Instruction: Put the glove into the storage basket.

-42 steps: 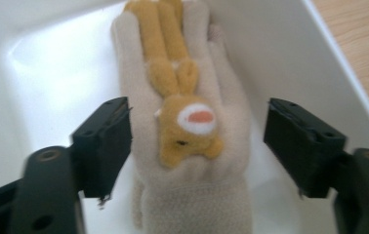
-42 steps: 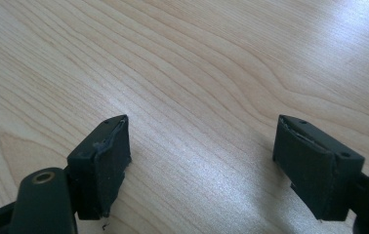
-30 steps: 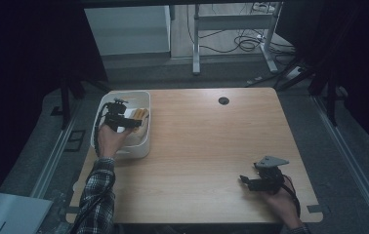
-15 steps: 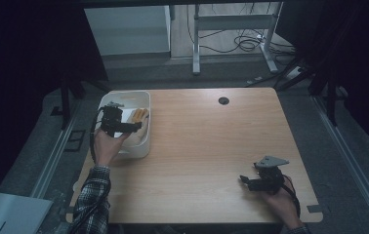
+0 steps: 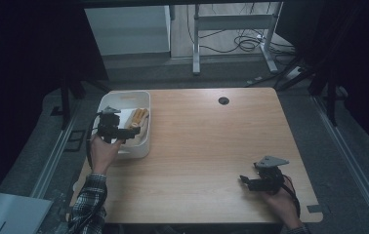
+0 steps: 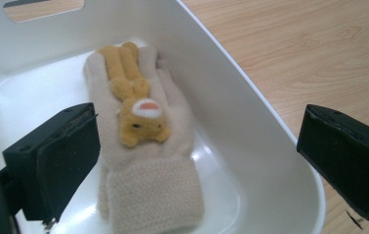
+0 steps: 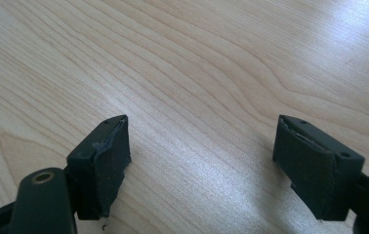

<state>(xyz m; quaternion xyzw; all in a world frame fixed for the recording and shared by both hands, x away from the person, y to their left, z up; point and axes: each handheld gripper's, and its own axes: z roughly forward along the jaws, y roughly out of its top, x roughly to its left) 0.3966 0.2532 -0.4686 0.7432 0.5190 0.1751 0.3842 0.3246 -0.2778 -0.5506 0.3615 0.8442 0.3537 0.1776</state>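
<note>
Cream fleece glove [image 6: 146, 146] with a small yellow plush animal [image 6: 136, 109] sewn on its back lies flat in the white plastic bin [image 6: 251, 141] at the worktop's [image 5: 212, 146] left edge. Its cuff end runs off the bottom of the left gripper view. No writing or label can be read. The left gripper [image 5: 133, 132], whose jaws have just been opening, hangs released over the bin, holding nothing. The right gripper [image 5: 243, 180] rests spread and empty on bare wood.
</note>
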